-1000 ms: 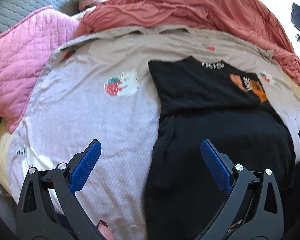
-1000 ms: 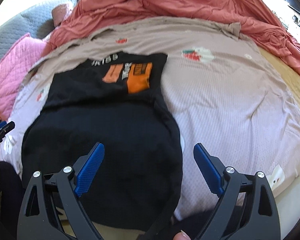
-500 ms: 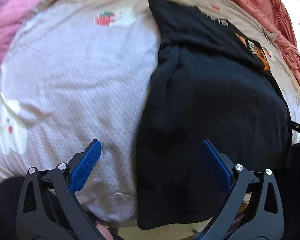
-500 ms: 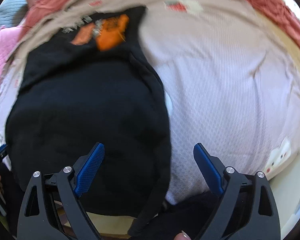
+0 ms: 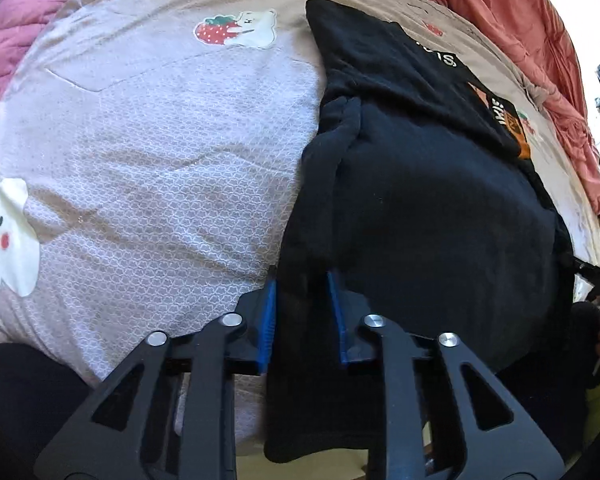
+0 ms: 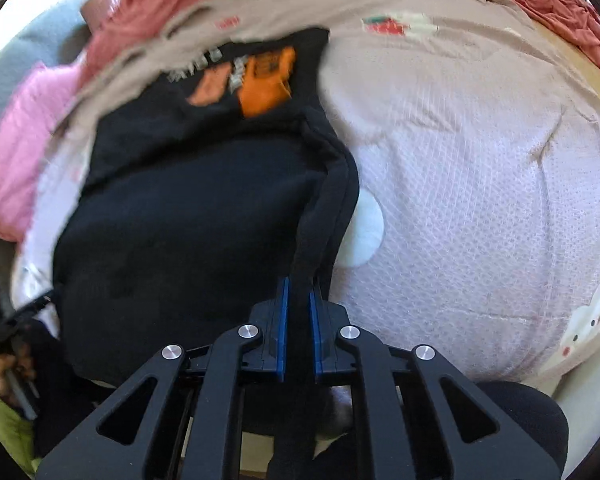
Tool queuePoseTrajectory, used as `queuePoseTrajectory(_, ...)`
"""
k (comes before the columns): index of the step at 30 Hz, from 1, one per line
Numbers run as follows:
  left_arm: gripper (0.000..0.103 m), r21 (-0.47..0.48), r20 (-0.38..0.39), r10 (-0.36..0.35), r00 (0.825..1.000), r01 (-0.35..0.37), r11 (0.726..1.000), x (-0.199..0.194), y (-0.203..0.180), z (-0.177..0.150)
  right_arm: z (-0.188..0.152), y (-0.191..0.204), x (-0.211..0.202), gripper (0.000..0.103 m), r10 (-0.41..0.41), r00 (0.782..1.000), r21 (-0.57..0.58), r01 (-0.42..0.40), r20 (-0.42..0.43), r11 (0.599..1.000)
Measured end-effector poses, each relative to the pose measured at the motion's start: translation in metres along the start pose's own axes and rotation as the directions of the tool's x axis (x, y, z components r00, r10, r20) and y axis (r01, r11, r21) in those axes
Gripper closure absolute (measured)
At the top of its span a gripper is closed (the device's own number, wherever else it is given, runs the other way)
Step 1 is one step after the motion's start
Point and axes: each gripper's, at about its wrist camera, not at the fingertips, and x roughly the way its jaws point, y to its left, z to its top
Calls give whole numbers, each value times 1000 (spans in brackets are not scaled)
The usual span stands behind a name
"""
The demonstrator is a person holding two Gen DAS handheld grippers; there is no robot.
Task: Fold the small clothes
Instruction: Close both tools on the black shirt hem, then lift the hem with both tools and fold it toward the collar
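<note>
A black garment with an orange print lies flat on the pale patterned bedspread, its near hem at the bed's front edge. My left gripper is at the garment's near left corner; its jaws are closing and the blue pads pinch the black edge between them. My right gripper is shut on the folded right edge of the black garment near its hem. Both grippers point steeply down at the bed.
A pink quilt lies at the far left and a salmon blanket is bunched along the back and right. The bedspread carries strawberry and bear patches. The person's dark-clad leg is below the bed edge.
Both grippers came down to the garment's near edge and went from wide open to shut on the black cloth, left on the left corner, right on the right edge.
</note>
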Motion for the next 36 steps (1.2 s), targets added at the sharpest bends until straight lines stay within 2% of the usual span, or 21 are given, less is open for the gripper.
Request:
queuePoseTrajectory(3,91,28,1,9,1000,-9,1000,-1,-6,0,0,-2,-9,95,44,998,3,-44,40,999)
queuePoseTrajectory(7,86,-11,-7,-40,999,40,999,2,0,1,2,-4,-6,95,56,998,13,-56,28,998)
queuePoseTrajectory(8,87,-15,-3,-42,999,42,999,2,0,0,4,-4,-3,95,49,999,24,-49,20,998)
queuePoseTrajectory(10,97,-19,13,-41,999,41,999,-3,3,1,4,-10,0,95,52,999,57,-53,11,997)
queuePoseTrajectory(12,98,-52,45,-77,996,79,996,-14,9,5,6,-11,-1,95,89,995,73,-92,41,993)
queuePoseTrajectory(16,99,-62,137,-163,977,172,983,-42,10,22,13,-15,-22,95,161,973,62,-173,168,983)
queuePoseTrajectory(21,99,-34,221,-162,962,174,984,-61,-1,55,38,-13,-30,95,173,951,18,-184,256,983)
queuePoseTrajectory(27,98,-83,261,-138,955,165,983,-46,2,101,82,-23,-34,95,198,913,58,-233,358,971)
queuePoseTrajectory(31,98,-103,253,-99,962,129,986,-19,0,126,115,-21,-11,95,161,919,65,-197,361,978)
queuePoseTrajectory(36,98,-130,224,-70,972,101,986,9,5,139,126,-26,31,95,102,942,77,-134,321,988)
